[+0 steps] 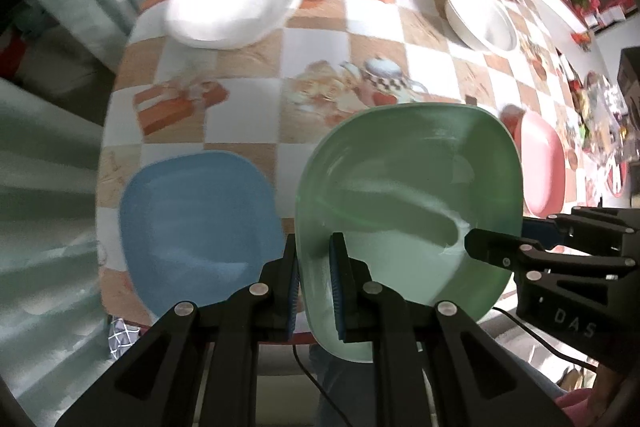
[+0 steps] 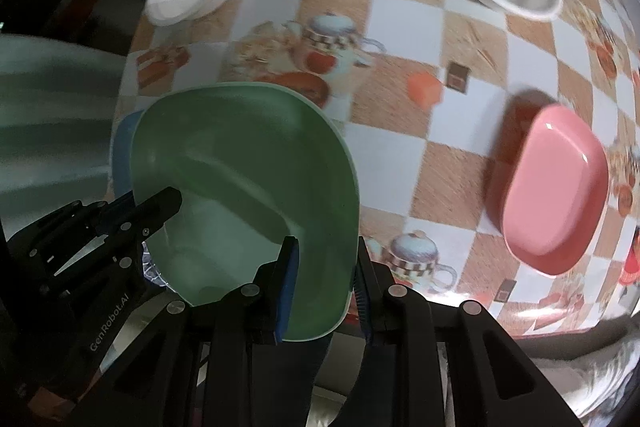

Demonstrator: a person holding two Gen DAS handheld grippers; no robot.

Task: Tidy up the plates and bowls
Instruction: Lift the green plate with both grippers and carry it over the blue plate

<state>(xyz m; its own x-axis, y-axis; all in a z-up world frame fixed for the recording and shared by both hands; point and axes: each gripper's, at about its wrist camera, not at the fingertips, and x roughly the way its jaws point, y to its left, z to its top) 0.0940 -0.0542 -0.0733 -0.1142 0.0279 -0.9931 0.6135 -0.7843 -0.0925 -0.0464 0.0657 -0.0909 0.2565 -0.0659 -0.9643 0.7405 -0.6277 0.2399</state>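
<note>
the left gripper [image 1: 314,269] has its jaws closed on the left rim of the green plate [image 1: 412,195], one blue-padded finger inside the rim and one outside. the right gripper [image 2: 326,273] pinches the opposite rim in the same way, pad on each side. in the left wrist view the right gripper reaches in from the right side; in the right wrist view the left gripper enters from the left. both grippers point forward over the worktop [image 2: 400,75].

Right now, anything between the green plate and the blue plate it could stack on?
Nothing visible. Both claws, left and right, clamp the green plate by opposite rims. The blue plate lies just to its left with its top bare. The pink plate sits apart on the right.
</note>
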